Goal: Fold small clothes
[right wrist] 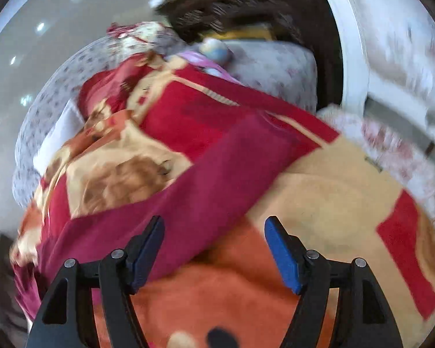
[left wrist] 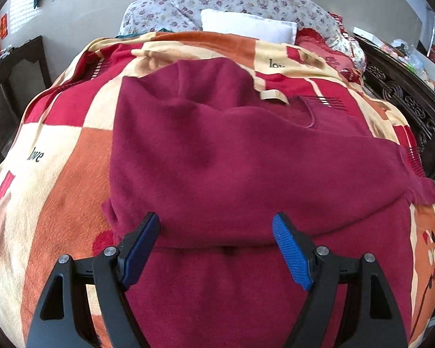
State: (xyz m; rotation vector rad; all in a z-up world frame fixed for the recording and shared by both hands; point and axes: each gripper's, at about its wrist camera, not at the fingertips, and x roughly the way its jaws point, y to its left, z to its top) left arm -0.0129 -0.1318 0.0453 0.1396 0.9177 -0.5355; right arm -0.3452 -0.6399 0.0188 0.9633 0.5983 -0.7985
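As both point down, left fingers (left wrist: 216, 223) apart

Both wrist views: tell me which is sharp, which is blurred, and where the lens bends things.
Left wrist view: sharp, evenly daylit; the maroon garment and blanket bulge under fisheye curvature, with dark corners. Right wrist view: motion-smeared across the blanket and background, while the right tool stays crisp; same barrel distortion.

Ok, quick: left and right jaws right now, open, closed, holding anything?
Left gripper: jaws open, nothing held, above the maroon garment.
Right gripper: jaws open, nothing held, over the blanket.
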